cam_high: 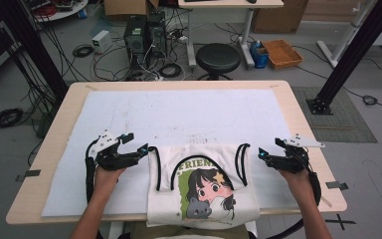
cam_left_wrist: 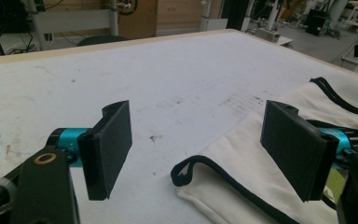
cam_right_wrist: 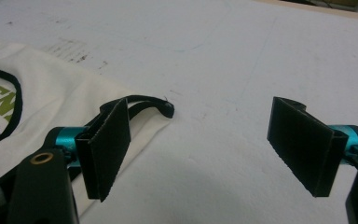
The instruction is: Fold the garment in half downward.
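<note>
A white tank top (cam_high: 201, 186) with black trim and a cartoon print lies flat at the table's near edge, its hem hanging over the front. My left gripper (cam_high: 138, 149) hovers open just left of the top's left strap (cam_left_wrist: 200, 170); the jaws stand wide apart with nothing between them. My right gripper (cam_high: 264, 155) is open too, just right of the right strap (cam_right_wrist: 149, 105), whose black-edged tip lies beside its left jaw. Both hands come in from the bottom of the high view.
A white mat (cam_high: 179, 117) covers most of the wooden table (cam_high: 54, 124). Beyond the table stand a black stool (cam_high: 218, 57), computer towers (cam_high: 142, 35), cables and a cardboard box (cam_high: 282, 53). A black frame post (cam_high: 350, 55) rises at the right.
</note>
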A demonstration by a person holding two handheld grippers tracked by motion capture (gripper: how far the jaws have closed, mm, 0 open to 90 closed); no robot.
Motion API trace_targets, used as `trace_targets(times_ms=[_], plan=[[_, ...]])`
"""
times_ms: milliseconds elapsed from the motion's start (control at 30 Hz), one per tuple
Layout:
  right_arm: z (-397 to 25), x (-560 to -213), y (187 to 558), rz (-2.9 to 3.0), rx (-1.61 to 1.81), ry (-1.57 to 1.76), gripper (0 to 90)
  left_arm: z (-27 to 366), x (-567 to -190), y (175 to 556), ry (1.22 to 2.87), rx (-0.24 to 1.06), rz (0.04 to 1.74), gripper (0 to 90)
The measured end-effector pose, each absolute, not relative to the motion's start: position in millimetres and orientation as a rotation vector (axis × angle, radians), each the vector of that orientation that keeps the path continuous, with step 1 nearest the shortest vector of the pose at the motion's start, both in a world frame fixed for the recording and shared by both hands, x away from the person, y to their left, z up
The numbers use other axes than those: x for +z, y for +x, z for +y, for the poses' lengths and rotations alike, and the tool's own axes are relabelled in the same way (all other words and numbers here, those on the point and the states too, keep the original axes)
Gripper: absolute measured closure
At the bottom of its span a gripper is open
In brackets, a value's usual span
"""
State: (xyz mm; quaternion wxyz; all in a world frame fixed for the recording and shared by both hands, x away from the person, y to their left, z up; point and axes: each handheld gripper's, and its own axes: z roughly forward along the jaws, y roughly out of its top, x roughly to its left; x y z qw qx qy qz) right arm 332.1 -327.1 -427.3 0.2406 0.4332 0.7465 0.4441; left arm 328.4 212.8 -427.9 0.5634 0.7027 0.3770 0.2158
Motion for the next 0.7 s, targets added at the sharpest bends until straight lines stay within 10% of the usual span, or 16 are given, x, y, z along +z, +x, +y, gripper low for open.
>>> trace_targets(times_ms=[700], plan=[[-265, -437, 380, 2.310, 1.139, 1.140, 24.6, 186, -439, 374, 1.859, 0.433, 1.047, 27.3]])
